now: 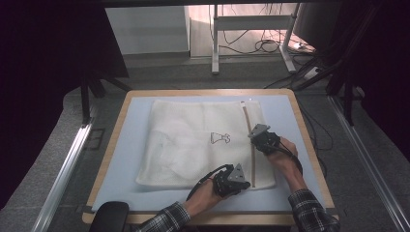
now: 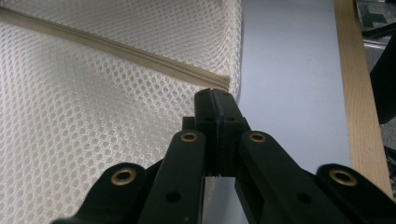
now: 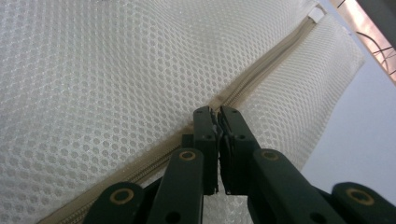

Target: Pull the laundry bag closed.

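Mesh laundry bag [image 1: 193, 145] lies flat mid-frame on the counter [image 1: 300, 125]. Left gripper [image 1: 241, 184], jaws pinched on the bag's zipper [image 1: 253, 159] end, likely anchors it; right gripper [image 1: 255, 136] clamps mid-zipper, probably the slider.

Bright table (dark surroundings), soft shadows, slight blur.

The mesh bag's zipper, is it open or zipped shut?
Shut along the stretches in view: the zipper teeth run as one closed line across the mesh bag. Under the right hand-held gripper, cannot tell.
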### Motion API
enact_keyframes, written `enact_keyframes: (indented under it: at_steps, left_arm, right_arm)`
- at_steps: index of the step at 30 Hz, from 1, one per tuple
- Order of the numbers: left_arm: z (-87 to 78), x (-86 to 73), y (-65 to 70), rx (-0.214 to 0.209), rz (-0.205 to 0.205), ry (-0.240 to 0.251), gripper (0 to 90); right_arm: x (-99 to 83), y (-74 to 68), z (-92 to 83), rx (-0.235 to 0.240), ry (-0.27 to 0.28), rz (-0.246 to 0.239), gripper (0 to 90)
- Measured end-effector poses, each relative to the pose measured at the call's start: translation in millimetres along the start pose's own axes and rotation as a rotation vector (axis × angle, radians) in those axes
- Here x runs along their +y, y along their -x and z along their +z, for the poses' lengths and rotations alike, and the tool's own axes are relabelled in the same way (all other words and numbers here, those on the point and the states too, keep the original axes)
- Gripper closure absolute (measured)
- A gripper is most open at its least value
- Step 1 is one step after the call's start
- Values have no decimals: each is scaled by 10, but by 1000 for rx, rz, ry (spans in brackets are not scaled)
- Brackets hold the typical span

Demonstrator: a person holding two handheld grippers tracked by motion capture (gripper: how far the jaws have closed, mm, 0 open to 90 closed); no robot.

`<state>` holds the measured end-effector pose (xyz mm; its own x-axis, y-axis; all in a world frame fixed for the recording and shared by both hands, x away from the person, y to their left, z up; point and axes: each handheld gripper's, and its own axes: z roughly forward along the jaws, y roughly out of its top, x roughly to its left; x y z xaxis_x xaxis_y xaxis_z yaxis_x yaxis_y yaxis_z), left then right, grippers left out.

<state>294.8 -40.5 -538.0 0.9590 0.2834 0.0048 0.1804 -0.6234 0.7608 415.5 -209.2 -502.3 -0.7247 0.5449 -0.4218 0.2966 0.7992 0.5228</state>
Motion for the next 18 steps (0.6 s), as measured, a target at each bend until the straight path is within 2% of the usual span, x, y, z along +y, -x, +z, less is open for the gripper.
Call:
enact_keyframes:
  at_steps: [18]
  left_arm:
    - [0, 1, 6, 4, 2, -1, 900]
  right_arm:
    - [84, 129, 179, -21, -23, -9, 852]
